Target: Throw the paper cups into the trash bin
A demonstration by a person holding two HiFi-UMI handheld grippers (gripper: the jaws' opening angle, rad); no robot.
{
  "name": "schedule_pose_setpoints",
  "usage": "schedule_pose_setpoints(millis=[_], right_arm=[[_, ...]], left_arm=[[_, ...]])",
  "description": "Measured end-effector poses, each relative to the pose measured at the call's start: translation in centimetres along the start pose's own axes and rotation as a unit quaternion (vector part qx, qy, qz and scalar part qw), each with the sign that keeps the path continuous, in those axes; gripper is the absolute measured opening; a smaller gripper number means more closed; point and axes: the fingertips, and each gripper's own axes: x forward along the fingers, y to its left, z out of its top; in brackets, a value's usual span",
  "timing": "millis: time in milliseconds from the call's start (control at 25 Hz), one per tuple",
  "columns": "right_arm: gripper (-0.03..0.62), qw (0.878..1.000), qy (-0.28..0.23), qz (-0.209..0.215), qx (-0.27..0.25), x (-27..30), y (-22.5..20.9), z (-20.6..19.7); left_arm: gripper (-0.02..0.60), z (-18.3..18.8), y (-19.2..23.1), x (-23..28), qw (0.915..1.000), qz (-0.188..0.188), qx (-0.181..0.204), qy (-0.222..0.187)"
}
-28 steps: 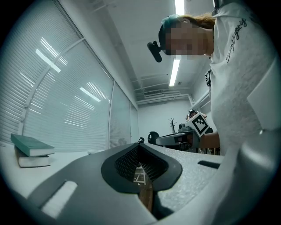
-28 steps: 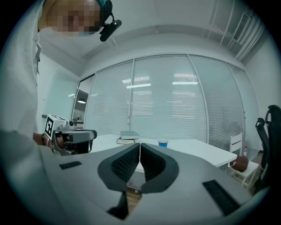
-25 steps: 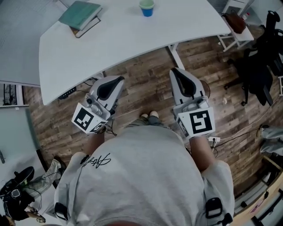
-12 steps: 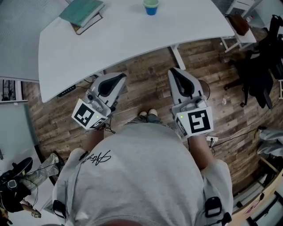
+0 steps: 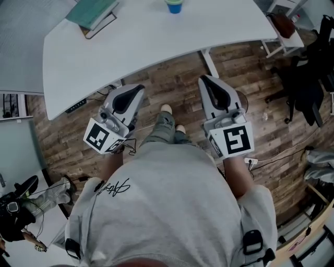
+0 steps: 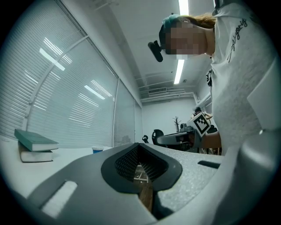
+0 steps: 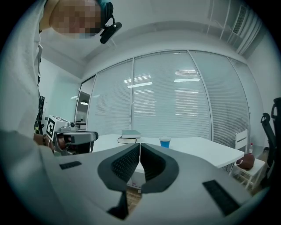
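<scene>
Opening the task, by the look of it: approaching, not yet grasping. Standing on the floor short of the counter, with one foot set ahead of the other. Holding the left gripper and the right gripper level and side by side, well apart, both pointing toward the counter. Showing both pairs of jaws pressed together, pad against pad, with nothing caught between them in either gripper view.

Seeing only one cup: blue with a pale rim, standing upright at the far side of the counter, well beyond both grippers and lying closer to the right gripper's line. Noting a stack of books to its left, apart from it. Finding no bin in any view, so judging it to be somewhere out of frame.

Calling next, probably, for closing the gap to the counter edge, reaching across, and spreading one pair of jaws wide enough to pass around the cup wall before shutting on it. Favouring the right gripper, as facing the cup more squarely. Needing a light squeeze, guarding against crumpling or tipping the cup. Then needing a turn to look for the bin before carrying anything off.
</scene>
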Motion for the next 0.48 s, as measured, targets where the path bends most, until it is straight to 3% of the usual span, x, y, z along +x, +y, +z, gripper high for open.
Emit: schedule_pose_setpoints(millis=[480], right_arm=[[0.012, 1.0, -0.008, -0.014, -0.01, 3.3, -2.4, 1.0]], left_arm=[[0.003, 0.8, 3.8, 2.7, 0.9999, -0.01, 0.012, -0.005]])
